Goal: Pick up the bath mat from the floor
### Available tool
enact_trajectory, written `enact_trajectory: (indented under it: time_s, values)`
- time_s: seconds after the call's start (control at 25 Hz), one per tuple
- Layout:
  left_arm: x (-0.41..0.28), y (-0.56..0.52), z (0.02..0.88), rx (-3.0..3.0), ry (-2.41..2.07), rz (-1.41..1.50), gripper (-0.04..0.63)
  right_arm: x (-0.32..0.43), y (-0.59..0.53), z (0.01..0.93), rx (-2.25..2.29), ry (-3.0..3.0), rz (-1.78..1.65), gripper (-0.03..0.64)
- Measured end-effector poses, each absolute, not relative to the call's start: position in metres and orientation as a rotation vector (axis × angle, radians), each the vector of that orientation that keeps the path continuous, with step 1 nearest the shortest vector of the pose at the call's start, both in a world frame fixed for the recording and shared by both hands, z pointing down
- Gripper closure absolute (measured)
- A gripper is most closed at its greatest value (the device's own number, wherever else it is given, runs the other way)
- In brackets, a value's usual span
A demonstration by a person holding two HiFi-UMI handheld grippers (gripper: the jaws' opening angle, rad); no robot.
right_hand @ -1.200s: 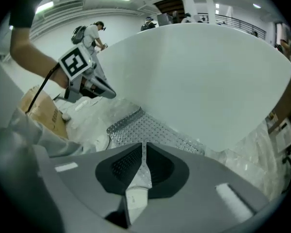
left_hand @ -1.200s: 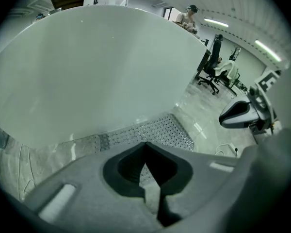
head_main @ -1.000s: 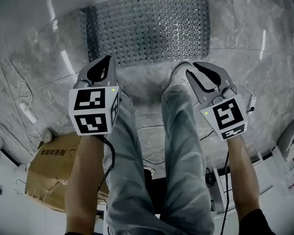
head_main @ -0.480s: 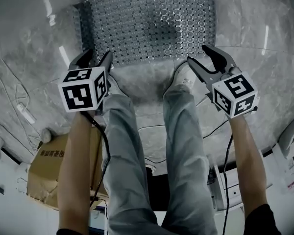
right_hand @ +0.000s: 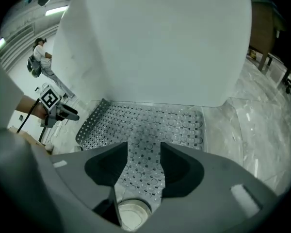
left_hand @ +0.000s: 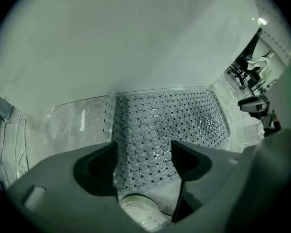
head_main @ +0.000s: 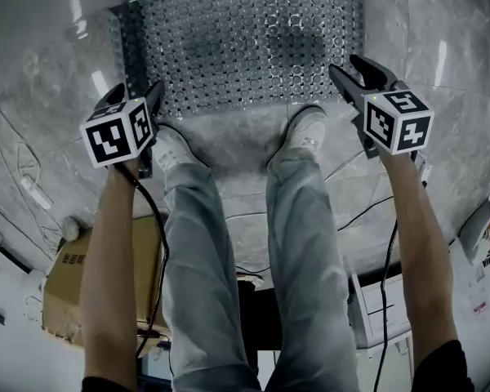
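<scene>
Since the grey, hole-dotted rubber bath mat (head_main: 245,39) lies flat on the grey marble floor (head_main: 49,145) right in front of the person's white shoes (head_main: 306,129), long axis running left to right across the head view, the whole grab comes down to its near long edge. So the left tool (head_main: 135,95) sits over the near-left corner and the right tool (head_main: 349,65) over the near-right one, both pointing steeply down, and neither hand is really closer. The left jaws have just been opening and stand wide apart. The right jaws opened too, then eased in a bit, and are apart. Each tool's own view shows mat edge and a shoe toe in the gap, nothing pinched. My guess is they drop onto that edge next.
</scene>
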State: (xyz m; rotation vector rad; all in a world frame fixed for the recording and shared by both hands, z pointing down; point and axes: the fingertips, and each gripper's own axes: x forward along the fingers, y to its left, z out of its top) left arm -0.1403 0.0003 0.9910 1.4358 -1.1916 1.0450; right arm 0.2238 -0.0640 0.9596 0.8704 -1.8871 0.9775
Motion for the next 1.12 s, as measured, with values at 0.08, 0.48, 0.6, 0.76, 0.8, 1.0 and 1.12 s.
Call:
enact_trajectory:
  time_s: [0.08,0.48,0.6,0.76,0.8,1.0,1.12]
  values:
    - [-0.149,0.0,0.996,1.42,-1.204,1.053,0.238,0.234,-0.069,0.971,0.892,-1.858,1.007,0.382]
    - [-0.197,0.0,1.036,1.324,-1.259,1.056,0.229,0.276,-0.086,1.03,0.91,-1.781,1.063,0.297]
    - [-0.207,0.001,1.055,1.311,-1.254,1.088,0.216,0.29,-0.092,1.052,0.942,-1.733,1.073,0.28]
    - [-0.215,0.011,1.074,1.287,-1.24,1.106,0.21,0.31,-0.098,1.073,0.965,-1.679,1.066,0.256]
    - [-0.217,0.013,1.077,1.277,-1.242,1.113,0.208,0.315,-0.099,1.077,0.963,-1.665,1.062,0.255]
    - [-0.222,0.019,1.095,1.233,-1.26,1.103,0.199,0.336,-0.106,1.094,0.955,-1.631,1.048,0.253]
    - [-0.223,0.021,1.106,1.228,-1.244,1.084,0.199,0.338,-0.109,1.102,0.944,-1.637,1.055,0.255]
